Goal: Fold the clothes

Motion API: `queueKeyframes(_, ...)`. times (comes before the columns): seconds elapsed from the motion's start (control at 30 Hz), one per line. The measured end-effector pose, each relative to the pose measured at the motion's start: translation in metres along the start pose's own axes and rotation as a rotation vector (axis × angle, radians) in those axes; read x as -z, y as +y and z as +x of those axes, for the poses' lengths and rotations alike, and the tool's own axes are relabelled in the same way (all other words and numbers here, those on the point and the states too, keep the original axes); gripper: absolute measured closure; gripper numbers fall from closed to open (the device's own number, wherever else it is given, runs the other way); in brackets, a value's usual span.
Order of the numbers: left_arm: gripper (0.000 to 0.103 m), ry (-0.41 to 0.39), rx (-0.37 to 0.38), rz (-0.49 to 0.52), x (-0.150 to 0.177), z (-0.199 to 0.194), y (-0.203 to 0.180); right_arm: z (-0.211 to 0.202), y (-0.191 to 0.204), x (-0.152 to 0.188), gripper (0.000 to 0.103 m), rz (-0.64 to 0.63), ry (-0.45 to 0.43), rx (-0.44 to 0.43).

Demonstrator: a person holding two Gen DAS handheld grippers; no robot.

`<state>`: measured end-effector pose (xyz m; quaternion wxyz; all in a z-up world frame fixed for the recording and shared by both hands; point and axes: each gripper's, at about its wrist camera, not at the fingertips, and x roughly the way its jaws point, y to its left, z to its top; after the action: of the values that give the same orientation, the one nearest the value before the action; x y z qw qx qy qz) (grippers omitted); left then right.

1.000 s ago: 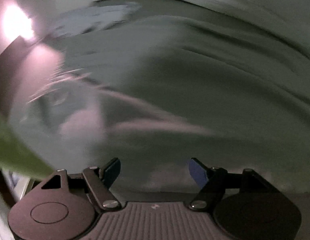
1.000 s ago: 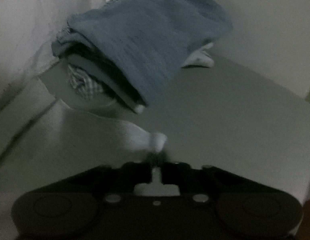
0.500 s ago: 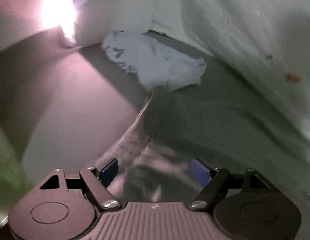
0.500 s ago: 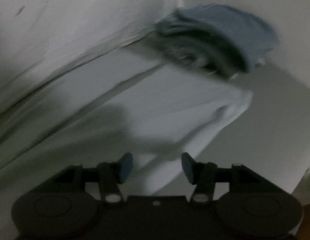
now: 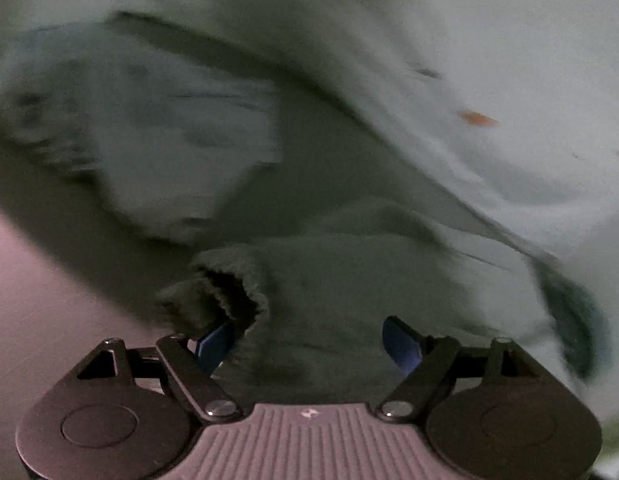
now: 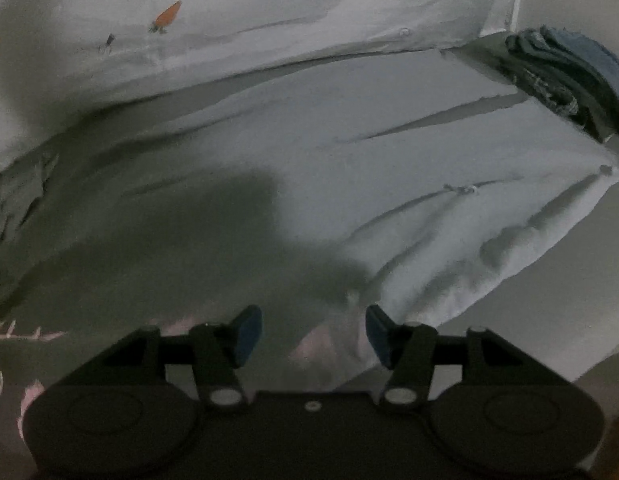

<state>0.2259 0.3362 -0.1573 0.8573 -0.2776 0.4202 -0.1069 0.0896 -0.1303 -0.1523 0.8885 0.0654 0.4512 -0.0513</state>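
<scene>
Two handheld grippers hang over a dim surface covered in cloth. The left gripper (image 5: 309, 340) has its blue-padded jaws spread wide, pressing on nothing. A grey garment with a ribbed cuff (image 5: 225, 288) lies right under them, the cuff bunched against the left pad, and the rest of the fabric spreads up and to the right. Beyond it, blurred, sits a crumpled pale patterned cloth (image 5: 157, 148), and behind that a white sheet with small orange marks (image 5: 477, 118).

The right gripper (image 6: 313, 332) has just been opening its jaws; they now stand apart with no cloth pinched between them. Below and ahead of it a large pale grey garment (image 6: 389, 184) is laid out fairly flat, with long creases running toward its right edge, which is rumpled. At the far right corner rests a stack of folded dark and blue clothes (image 6: 569, 80), just beside the flat garment's upper edge. The same white sheet with an orange carrot print (image 6: 167, 16) rises along the back
</scene>
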Motion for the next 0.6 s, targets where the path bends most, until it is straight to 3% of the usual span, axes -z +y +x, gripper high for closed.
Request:
queueKeyframes(0.07,0.020,0.050,0.075,0.044,0.004,0.008,-0.012,-0.003,0.001,0.000,0.043,0.013,0.013,0.036)
queueKeyframes(0.17,0.020,0.081,0.020,0.085,0.007,0.023,-0.019,-0.006,-0.001,0.000,0.043,0.083,0.040,0.052)
queueKeyframes(0.43,0.016,0.035,-0.007,-0.086,-0.005,0.024,0.019,0.002,-0.001,-0.001,0.041,0.137,0.054,0.068)
queueKeyframes(0.6,0.016,0.027,0.173,-0.359,-0.017,0.055,0.046,0.015,0.002,-0.011,0.041,0.153,0.080,0.036)
